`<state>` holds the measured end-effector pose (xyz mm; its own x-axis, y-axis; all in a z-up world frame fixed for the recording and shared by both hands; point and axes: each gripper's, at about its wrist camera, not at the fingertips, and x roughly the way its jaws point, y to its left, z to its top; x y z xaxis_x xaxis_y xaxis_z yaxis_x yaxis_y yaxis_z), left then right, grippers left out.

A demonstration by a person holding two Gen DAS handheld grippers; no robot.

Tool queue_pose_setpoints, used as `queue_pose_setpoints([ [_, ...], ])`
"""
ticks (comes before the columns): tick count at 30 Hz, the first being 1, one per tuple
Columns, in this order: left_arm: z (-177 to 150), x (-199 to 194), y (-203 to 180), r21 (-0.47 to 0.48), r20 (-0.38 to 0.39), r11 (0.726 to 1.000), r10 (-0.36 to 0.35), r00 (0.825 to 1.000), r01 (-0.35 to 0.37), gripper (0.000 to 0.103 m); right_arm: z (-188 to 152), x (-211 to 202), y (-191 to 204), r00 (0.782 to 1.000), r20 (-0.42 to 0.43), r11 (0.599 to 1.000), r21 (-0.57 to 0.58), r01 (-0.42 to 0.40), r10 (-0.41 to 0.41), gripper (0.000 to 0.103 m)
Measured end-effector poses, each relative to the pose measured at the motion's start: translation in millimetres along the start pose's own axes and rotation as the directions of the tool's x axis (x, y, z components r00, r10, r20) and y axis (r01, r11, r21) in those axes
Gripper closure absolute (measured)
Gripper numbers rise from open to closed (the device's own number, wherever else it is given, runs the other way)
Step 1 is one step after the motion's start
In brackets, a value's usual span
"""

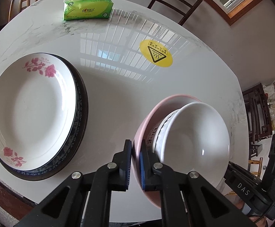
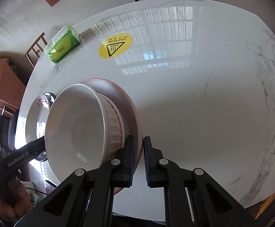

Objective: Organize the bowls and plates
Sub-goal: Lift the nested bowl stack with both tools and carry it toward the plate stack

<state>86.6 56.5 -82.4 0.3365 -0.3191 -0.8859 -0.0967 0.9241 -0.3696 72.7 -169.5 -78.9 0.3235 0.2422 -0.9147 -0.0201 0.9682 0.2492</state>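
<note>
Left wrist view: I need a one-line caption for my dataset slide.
Left gripper clamps the pink bowl holding nested white bowls, beside stacked plates.

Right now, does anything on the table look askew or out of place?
The bowl stack looks tilted, with both grippers' fingers on the pink bowl's rim. The plate stack lies flat; no spills or damage show.

1. The left tongs (image 1: 135,162) clamped the rim of a pink ceramic bowl (image 1: 146,119), their blue pads on either side of it.
2. A white ceramic bowl (image 1: 194,132) sat nested in the pink one.
3. A rose-patterned white plate (image 1: 33,106) topped a dark-rimmed plate (image 1: 80,113) on the white marble counter (image 1: 118,98).
4. A green tissue pack (image 1: 88,9) lay at the far edge.
</note>
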Motion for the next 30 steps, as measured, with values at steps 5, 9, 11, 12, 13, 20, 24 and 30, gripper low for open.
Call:
queue_pose_setpoints([
  [5,0.2,-1.0,0.8,0.003,0.003,1.0,0.004,1.0,-0.004,0.098,-0.2,0.1,2.6,1.0,-0.001,1.0,-0.003,0.013,-0.013,0.091],
  [9,-1.0,-1.9,-0.6,0.008,0.003,1.0,0.009,1.0,-0.009,0.098,0.2,0.2,3.1,1.0,-0.003,1.0,-0.001,0.014,-0.014,0.092],
  [11,-0.7,-2.0,-0.7,0.009,0.001,1.0,0.01,1.0,-0.01,0.099,1.0,0.4,4.6,1.0,-0.003,1.0,-0.003,0.017,-0.017,0.092],
  [12,-0.6,-2.2,-0.7,0.01,0.001,1.0,0.009,1.0,-0.009,0.099,1.0,0.5,4.6,1.0,-0.004,1.0,-0.003,0.017,-0.017,0.092],
  [13,-0.7,-2.2,-1.1,0.015,0.002,1.0,0.011,1.0,-0.011,0.099,1.4,0.6,5.1,1.0,-0.004,1.0,-0.003,0.018,-0.018,0.092],
  [20,-0.1,-5.2,-1.4,0.023,0.013,1.0,0.01,1.0,-0.01,0.099,3.2,-2.4,7.4,1.0,0.012,1.0,-0.011,0.025,-0.025,0.092],
  [24,0.3,-7.5,-1.4,0.025,0.02,1.0,0.01,1.0,-0.011,0.099,5.3,-4.7,9.4,1.0,0.018,1.0,-0.018,0.025,-0.025,0.092],
  [30,-0.2,-13.7,-0.4,0.025,0.029,1.0,0.011,1.0,-0.011,0.099,7.1,-9.1,13.1,0.999,0.027,0.999,-0.029,0.028,-0.027,0.092],
])
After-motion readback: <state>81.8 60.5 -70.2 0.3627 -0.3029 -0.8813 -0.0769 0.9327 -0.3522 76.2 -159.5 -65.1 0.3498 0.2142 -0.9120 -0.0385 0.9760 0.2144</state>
